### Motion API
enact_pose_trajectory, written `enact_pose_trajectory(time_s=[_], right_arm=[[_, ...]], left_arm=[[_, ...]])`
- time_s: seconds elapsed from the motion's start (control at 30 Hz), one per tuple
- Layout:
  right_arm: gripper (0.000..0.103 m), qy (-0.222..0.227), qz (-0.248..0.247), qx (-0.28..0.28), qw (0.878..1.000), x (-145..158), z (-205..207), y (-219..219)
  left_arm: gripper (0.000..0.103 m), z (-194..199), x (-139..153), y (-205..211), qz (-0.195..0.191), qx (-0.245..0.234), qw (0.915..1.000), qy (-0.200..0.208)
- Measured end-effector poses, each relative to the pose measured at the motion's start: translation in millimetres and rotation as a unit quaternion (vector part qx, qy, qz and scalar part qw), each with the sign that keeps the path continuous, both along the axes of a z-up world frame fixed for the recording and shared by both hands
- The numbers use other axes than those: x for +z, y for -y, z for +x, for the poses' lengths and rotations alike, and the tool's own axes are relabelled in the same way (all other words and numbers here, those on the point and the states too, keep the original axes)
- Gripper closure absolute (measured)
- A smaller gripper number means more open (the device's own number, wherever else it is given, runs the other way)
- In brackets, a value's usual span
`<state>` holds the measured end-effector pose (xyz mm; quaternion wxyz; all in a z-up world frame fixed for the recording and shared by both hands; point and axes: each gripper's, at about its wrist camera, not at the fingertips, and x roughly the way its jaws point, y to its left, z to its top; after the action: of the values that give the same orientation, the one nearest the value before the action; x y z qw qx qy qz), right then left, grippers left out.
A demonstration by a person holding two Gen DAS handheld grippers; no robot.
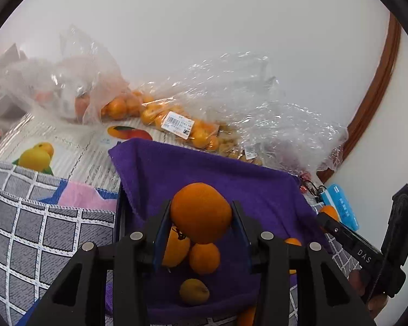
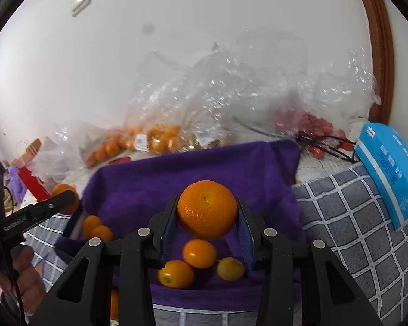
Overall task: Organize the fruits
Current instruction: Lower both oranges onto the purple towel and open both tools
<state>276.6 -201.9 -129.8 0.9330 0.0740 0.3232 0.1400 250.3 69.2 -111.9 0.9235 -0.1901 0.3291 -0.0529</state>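
Each gripper, the left gripper (image 1: pixel 201 213) and the right gripper (image 2: pixel 207 210), clamps a mandarin orange (image 1: pixel 200 212) at frame centre above the purple towel (image 2: pixel 231 168); let go carelessly, either could knock the small fruits (image 2: pixel 199 253) below rolling.

2 oranges held above a purple towel

Each round orange (image 1: pixel 201 213) (image 2: pixel 207 209) sits clamped in the air; smaller citrus fruits (image 2: pixel 199 253) lie below on the purple towel (image 2: pixel 176 179).

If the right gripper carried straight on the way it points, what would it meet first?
Probably the purple towel beyond the orange that the right gripper holds; depth is uncertain, and the loose fruit lies lower.
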Motion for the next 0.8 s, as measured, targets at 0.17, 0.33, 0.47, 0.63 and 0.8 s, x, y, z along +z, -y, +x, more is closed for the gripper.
enact_pose_trajectory(time_s=[0.17, 0.33, 0.47, 0.63, 0.8], right_arm=[[0.062, -0.013, -0.004, -0.008, 1.0, -11.0, 6.8, 2.3], [0.062, -0.023, -0.018, -0.015, 0.999, -20.6, 10.7, 0.8], [0.062, -0.032, -0.022, -0.013, 0.999, -27.0, 14.1, -1.7], [0.062, -0.042, -0.026, -0.007, 0.999, -33.7, 16.4, -5.6], [0.062, -0.044, -0.032, -0.006, 0.998, -36.0, 16.1, -8.3]], left_arm=[[0.063, 0.5, -7.6, -1.4, 0.005, 0.011, 0.9999, 0.003], [0.063, 4.1, -12.1, 0.7, -0.006, 0.002, 1.0, -0.004], [0.063, 4.3, -15.2, 5.0, 0.0, -0.004, 1.0, -0.003], [0.063, 5.4, -18.3, 8.5, -0.003, -0.014, 0.9999, -0.006], [0.063, 7.5, -21.6, 14.0, 0.001, -0.027, 0.9996, -0.011]])
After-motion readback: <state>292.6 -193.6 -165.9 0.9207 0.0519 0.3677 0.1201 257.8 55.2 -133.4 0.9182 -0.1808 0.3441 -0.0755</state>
